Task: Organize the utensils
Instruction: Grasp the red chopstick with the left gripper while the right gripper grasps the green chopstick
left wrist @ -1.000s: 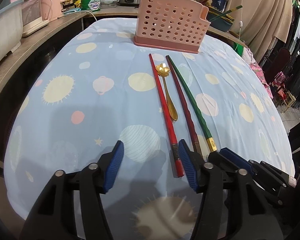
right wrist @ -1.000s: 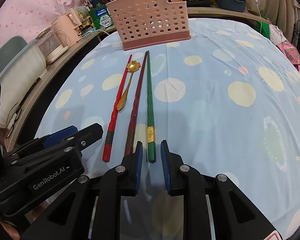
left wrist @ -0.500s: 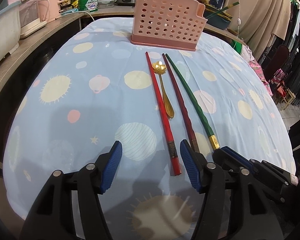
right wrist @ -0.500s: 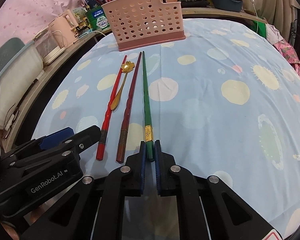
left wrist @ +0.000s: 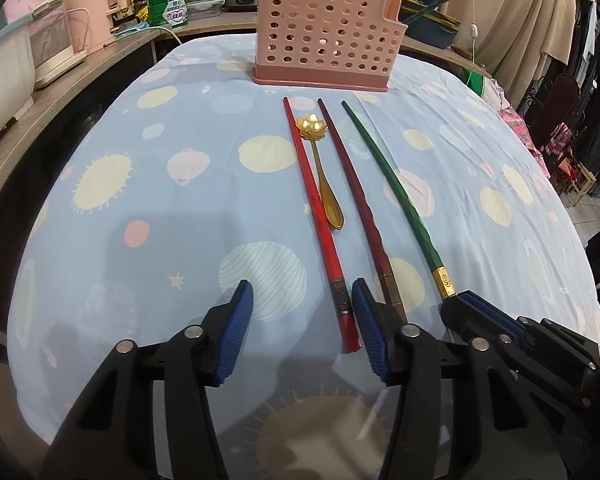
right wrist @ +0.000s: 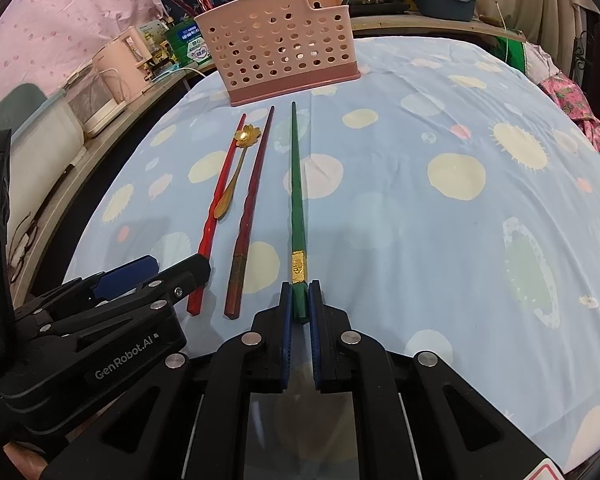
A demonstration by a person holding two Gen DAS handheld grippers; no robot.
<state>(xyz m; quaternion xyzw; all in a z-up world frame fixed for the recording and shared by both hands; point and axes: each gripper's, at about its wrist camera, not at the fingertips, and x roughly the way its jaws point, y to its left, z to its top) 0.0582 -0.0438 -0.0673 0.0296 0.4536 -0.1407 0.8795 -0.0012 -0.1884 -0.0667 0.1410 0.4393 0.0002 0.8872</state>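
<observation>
On the blue patterned tablecloth lie a red chopstick (left wrist: 320,216), a gold flower-bowled spoon (left wrist: 324,184), a dark red chopstick (left wrist: 356,200) and a green chopstick (left wrist: 396,196), all pointing at the pink perforated basket (left wrist: 324,44). My left gripper (left wrist: 304,320) is closing. The red chopstick's near end lies between its pads, close to the right one, and neither pad presses on it. My right gripper (right wrist: 300,304) is shut on the near end of the green chopstick (right wrist: 297,184), just behind its gold band. The basket (right wrist: 280,52) stands upright at the far side.
A wooden counter (left wrist: 80,64) curves along the left and back, carrying a pink kettle (left wrist: 96,12), a green tin (left wrist: 168,4) and pots. Clothes hang at the right beyond the table edge (left wrist: 572,216). The left gripper's body (right wrist: 100,320) sits close beside the right one.
The right jaws came together onto the green chopstick's near end. The left jaws narrowed around the red chopstick's end. Neither hand shifted noticeably.
</observation>
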